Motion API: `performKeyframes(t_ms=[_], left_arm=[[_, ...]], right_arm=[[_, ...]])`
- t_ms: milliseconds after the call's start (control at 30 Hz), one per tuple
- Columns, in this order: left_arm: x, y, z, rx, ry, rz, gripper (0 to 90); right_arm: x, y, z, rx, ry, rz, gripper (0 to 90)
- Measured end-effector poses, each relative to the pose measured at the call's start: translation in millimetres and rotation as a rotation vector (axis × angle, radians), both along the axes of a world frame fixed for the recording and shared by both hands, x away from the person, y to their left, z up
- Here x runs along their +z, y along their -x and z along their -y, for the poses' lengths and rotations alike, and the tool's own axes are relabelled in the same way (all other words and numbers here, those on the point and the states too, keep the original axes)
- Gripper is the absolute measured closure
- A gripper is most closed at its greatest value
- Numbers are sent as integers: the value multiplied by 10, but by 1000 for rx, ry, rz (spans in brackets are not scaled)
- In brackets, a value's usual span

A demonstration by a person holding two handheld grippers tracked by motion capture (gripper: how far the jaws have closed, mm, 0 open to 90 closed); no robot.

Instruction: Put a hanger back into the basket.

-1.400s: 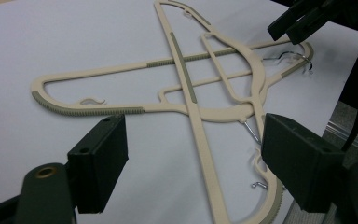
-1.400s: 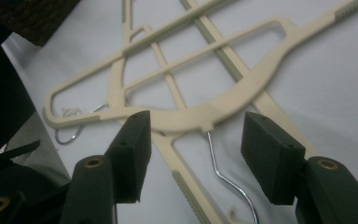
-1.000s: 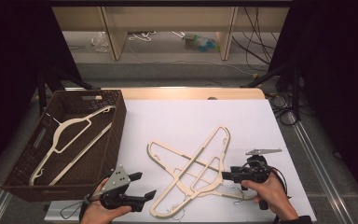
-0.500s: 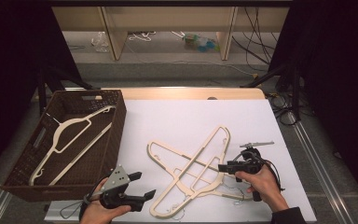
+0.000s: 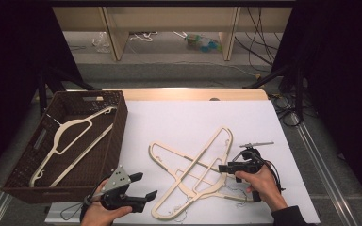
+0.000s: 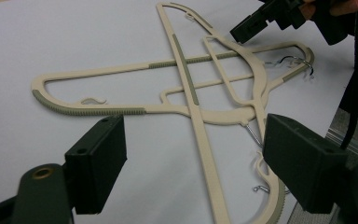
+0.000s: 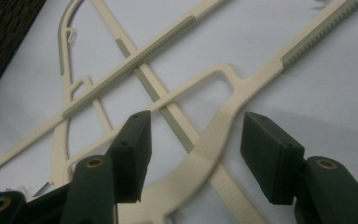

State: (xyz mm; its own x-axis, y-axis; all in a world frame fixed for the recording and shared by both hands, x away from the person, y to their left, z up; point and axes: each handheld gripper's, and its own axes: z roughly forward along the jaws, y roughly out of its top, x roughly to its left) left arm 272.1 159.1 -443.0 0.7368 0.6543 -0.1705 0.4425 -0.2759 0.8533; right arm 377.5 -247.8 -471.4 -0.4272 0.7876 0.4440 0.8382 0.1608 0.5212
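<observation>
My right hand-held gripper (image 7: pixel 193 149) hangs low over the crossed cream plastic hangers (image 7: pixel 214 135), jaws apart astride one neck; my left hand-held gripper (image 6: pixel 193 163) rests level, jaws apart.

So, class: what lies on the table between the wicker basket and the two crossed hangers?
Nothing: in the high view, bare white table separates the basket from the crossed hangers.

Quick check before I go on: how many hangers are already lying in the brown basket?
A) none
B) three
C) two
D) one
D: the high view shows a single cream hanger lying inside the brown basket, while two more crossed hangers lie on the white table outside it.
</observation>
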Motion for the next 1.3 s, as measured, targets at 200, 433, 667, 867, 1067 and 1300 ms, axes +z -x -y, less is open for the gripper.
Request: performKeyframes(t_ms=[200,433,667,867,1067,1300], left_arm=[[5,9,2,-4,-5,8,216],[4,16,2,-6,-3,9,214],[-5,10,13,-9,-9,6,214],[-9,16,20,-16,-10,6,214],[-10,16,30,-21,-17,4,214],[-17,12,38,-25,-9,5,214]], right_arm=[[-13,-2,-38,-23,12,-11,407],[-30,-11,-60,-25,9,-32,413],[-41,-20,-112,-23,36,-9,467],[-38,-40,-182,-7,126,51,538],[-36,-43,-210,-16,163,60,607],[-41,-56,-271,-19,214,93,651]])
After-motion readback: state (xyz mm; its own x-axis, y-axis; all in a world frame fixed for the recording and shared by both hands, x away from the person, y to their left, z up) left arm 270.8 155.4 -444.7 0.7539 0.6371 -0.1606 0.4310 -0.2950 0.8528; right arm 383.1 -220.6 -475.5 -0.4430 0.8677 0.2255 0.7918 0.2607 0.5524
